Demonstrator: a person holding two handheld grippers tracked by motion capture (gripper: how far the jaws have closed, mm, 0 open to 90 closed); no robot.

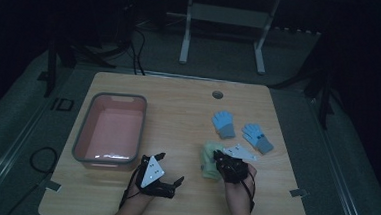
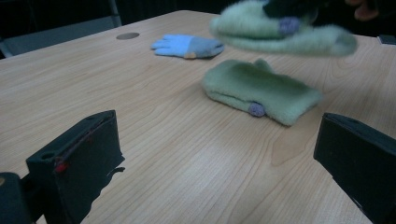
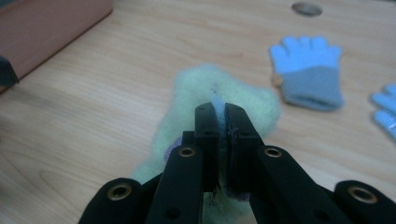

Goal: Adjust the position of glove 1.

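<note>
**Green mittens, one lifted — table inventory**

Right gripper [image 1: 221,158]: held in the person's right hand, near the front of the table [image 1: 188,112]. In the right gripper view its jaws are pressed together on a fold of a fuzzy green mitten [image 3: 219,88], pinching it. In the left gripper view that mitten [image 2: 280,32] hangs clear of the wood and is blurred, with a small purple dot on it.

Second green mitten [image 2: 261,91]: lying flat on the table directly beneath the lifted one, apart from it, also with a purple dot at its edge.

Left gripper [image 1: 178,183]: held in the person's left hand at the front edge of the table, left of the mittens and near the tub's front corner. Jaws spread wide, nothing between them — bare wood shows in the gap in the left gripper view.

Blue gloves: one [image 1: 224,123] lying flat behind the green mittens, fingers pointing away from the person; the other [image 1: 257,137] just to its right, apart from it.

Pink tub [image 1: 109,130]: grey-rimmed, on the left half of the table.

Round hole [image 1: 217,94]: in the table surface, towards the far edge.
</note>
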